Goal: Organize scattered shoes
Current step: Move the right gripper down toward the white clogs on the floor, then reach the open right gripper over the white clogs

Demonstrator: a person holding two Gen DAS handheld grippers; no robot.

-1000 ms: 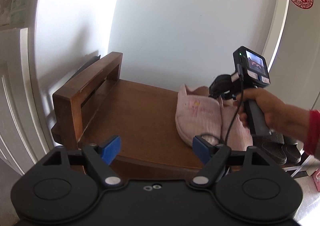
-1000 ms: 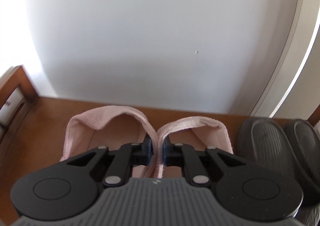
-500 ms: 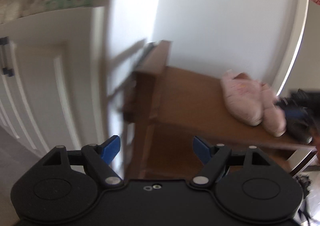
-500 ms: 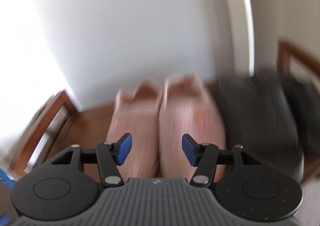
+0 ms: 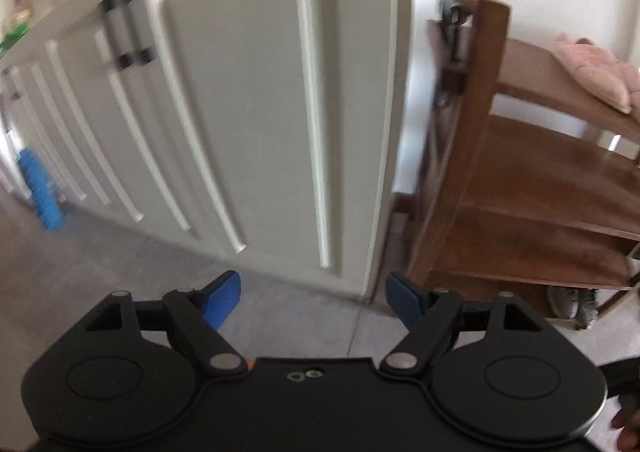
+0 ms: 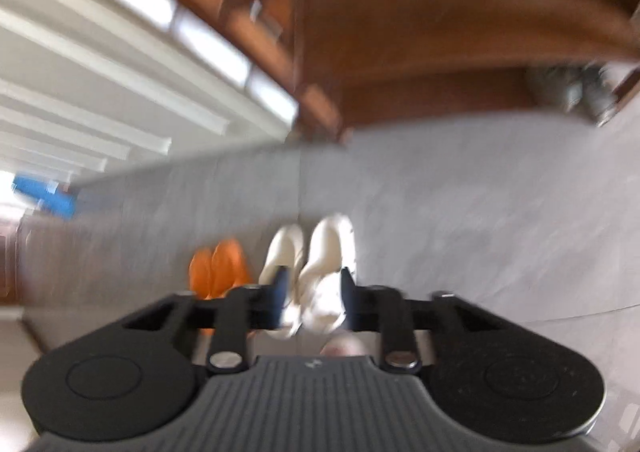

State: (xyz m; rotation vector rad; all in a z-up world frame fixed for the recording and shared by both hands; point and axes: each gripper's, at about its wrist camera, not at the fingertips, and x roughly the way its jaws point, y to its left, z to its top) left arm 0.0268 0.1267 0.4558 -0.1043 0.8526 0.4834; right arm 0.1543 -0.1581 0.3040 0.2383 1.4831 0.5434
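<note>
Two pink slippers (image 5: 592,68) lie on the top shelf of the wooden shoe rack (image 5: 520,180), far right in the left wrist view. My left gripper (image 5: 314,298) is open and holds nothing; it faces the white cabinet. The right wrist view is blurred. It looks down at a pair of white shoes (image 6: 320,252) on the grey floor, with an orange pair (image 6: 218,264) to their left. My right gripper (image 6: 313,290) is open, its fingers either side of the white shoes' near ends; I cannot tell whether they touch.
White panelled cabinet doors (image 5: 240,112) stand left of the rack. Grey sneakers (image 5: 572,300) sit on the rack's bottom level, also seen in the right wrist view as grey sneakers (image 6: 580,92). A blue object (image 5: 40,188) leans by the cabinet. A hand (image 5: 628,432) shows at the lower right.
My right gripper let go of the pink slippers on the top shelf, pulled back and tipped down over the white shoes. My left gripper swung left from the rack to the cabinet.
</note>
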